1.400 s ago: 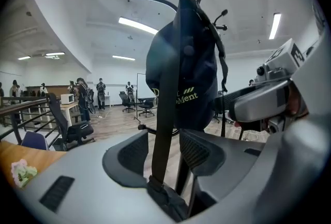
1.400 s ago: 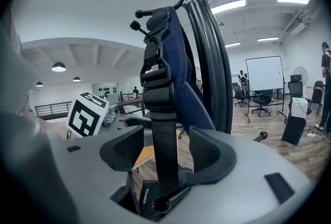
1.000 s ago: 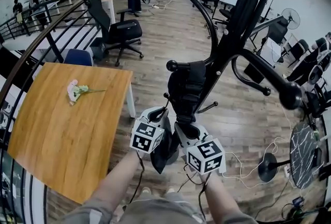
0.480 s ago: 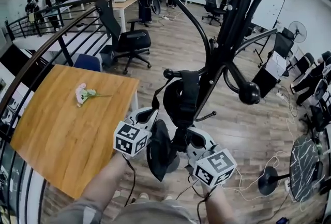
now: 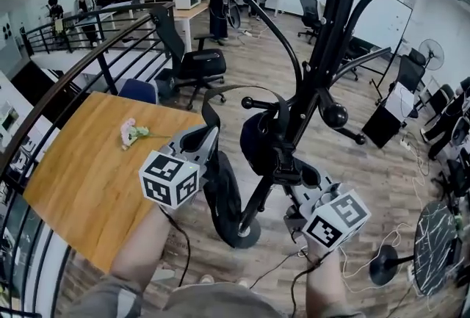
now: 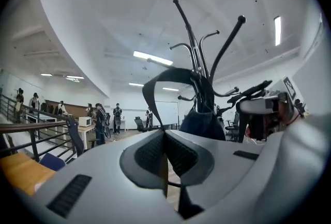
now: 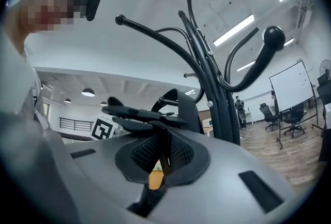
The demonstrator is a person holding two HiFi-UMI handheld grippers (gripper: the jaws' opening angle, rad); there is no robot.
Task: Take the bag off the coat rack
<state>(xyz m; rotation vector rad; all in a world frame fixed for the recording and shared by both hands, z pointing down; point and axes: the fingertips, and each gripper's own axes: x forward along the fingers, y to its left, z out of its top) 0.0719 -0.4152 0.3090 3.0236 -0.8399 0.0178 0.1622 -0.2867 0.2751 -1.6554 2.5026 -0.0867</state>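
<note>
A dark bag (image 5: 258, 142) hangs against the pole of the black coat rack (image 5: 332, 45), by a short hook with a ball end (image 5: 248, 101). Its strap (image 5: 242, 89) arches up over that hook. My left gripper (image 5: 208, 134) is left of the bag, shut on the strap's left end. In the left gripper view the strap (image 6: 155, 79) rises from the shut left gripper (image 6: 165, 132) toward the bag (image 6: 202, 122). My right gripper (image 5: 290, 170) is just below and right of the bag. The right gripper view shows that right gripper (image 7: 161, 132) shut on black strap webbing (image 7: 135, 112).
A wooden table (image 5: 81, 192) with a pink flower (image 5: 130, 131) stands at the left, behind a dark railing (image 5: 73, 67). An office chair (image 5: 192, 63) is beyond it. The rack's foot (image 5: 236, 228) is between my arms. A floor fan base (image 5: 387, 266) and cables lie at right.
Both grippers have risen and spread apart, the left one up and to the left. The strap now stands as an open arch over the hook instead of lying against the bag.
</note>
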